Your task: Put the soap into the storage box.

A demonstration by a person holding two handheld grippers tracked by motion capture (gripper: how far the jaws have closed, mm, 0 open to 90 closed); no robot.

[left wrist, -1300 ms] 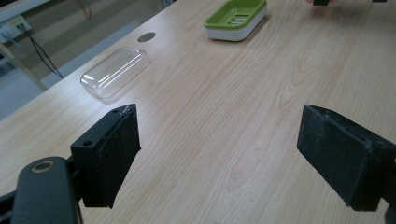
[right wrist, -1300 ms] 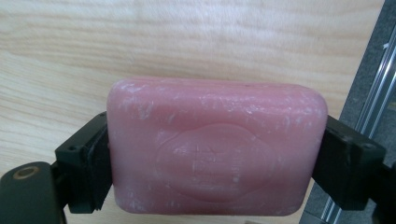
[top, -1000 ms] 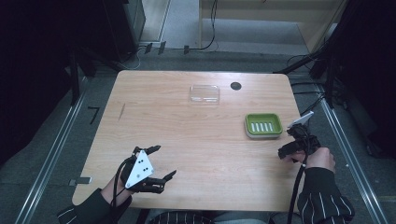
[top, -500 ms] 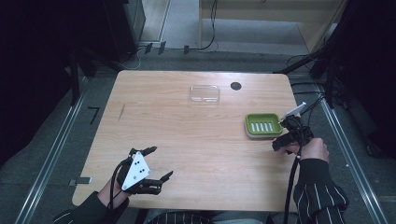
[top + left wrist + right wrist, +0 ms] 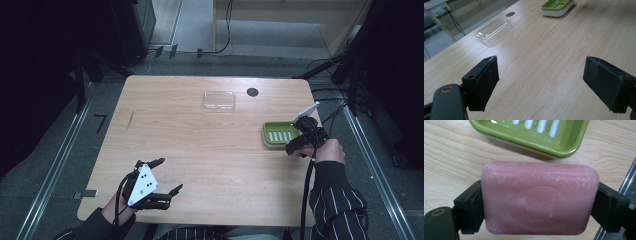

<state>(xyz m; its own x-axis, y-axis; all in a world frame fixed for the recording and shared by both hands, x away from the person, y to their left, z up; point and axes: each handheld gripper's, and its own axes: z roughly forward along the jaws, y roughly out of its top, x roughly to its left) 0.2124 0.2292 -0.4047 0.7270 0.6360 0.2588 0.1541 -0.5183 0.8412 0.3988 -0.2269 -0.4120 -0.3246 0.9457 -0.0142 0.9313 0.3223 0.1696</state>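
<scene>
clear lid (image 5: 219, 100) well apart from green soap dish (image 5: 280, 134); table (image 5: 200, 150) between bare.

A: Condition of the surface?

B: Light wooden rectangular surface (image 5: 200, 145), with visible grain. One small black round disc (image 5: 252, 92) is set near its far edge, right of centre. A short dark streak (image 5: 131, 119) lies towards the left side.

A: And the floor?

B: Grey floor (image 5: 65, 125). One metal rail (image 5: 55, 165) runs along the left of the surface, and another (image 5: 370, 160) along the right. A black L-shaped mark (image 5: 100, 121) sits between the left rail and the surface. Black cables (image 5: 220, 47) lie beyond the far edge, before a pale wooden cabinet (image 5: 280, 20).
</scene>
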